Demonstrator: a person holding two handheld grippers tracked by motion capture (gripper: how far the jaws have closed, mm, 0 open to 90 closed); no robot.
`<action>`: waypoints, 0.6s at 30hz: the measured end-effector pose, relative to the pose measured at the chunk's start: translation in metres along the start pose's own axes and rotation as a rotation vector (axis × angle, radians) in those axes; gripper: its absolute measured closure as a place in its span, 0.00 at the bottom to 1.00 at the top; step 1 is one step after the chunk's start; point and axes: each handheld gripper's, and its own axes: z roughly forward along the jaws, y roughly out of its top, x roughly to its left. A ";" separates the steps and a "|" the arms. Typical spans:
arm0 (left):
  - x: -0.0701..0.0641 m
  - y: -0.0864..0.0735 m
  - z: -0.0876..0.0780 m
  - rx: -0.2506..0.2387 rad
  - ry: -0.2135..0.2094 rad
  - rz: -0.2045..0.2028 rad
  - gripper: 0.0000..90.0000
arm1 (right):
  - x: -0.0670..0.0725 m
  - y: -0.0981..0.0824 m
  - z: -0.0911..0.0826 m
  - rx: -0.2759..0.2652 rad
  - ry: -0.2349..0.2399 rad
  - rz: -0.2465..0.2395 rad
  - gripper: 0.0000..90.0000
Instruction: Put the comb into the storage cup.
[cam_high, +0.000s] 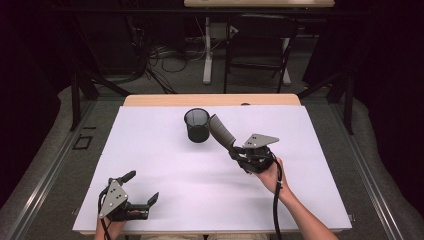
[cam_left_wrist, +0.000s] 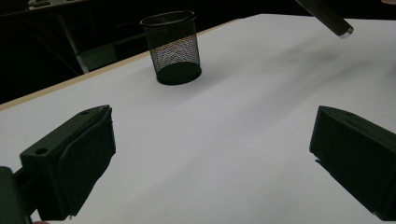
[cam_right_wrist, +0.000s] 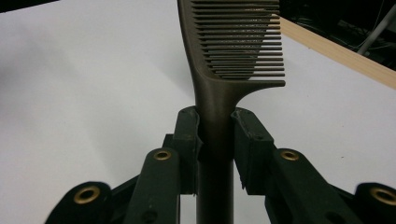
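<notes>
A dark comb (cam_right_wrist: 233, 60) was held in the right tool (cam_high: 239, 152), whose jaws were clamped on the narrow handle just below the place where the teeth begin. In the high view the comb (cam_high: 220, 131) was lifted off the white surface (cam_high: 165, 165) and was pointed up and to the far left, with its toothed end close beside the rim of a black mesh cup (cam_high: 197, 125), which was standing upright near the far middle of the surface. Whether the comb touched the cup could not be told. The left tool (cam_high: 142, 187) was kept low at the near left corner, its jaws wide apart and with nothing between them. The comb can be judged as light and stiff, made of smooth plastic, so it may slip or turn in the pads if it is pressed weakly. The teeth are thin and could bend, therefore the solid handle is the better place to take hold of it, as it was done here. The mesh cup seems light also and could be tipped over by a careless push.
</notes>
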 end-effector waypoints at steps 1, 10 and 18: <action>0.000 0.000 0.000 0.001 0.000 0.001 0.00 | 0.000 0.001 0.000 -0.008 -0.002 0.000 0.81; 0.001 0.000 -0.001 -0.002 0.003 0.002 0.00 | -0.001 0.009 0.003 -0.031 -0.012 -0.004 0.81; 0.001 0.000 -0.002 -0.001 -0.001 0.001 0.00 | 0.002 0.018 0.010 -0.047 -0.009 -0.007 0.81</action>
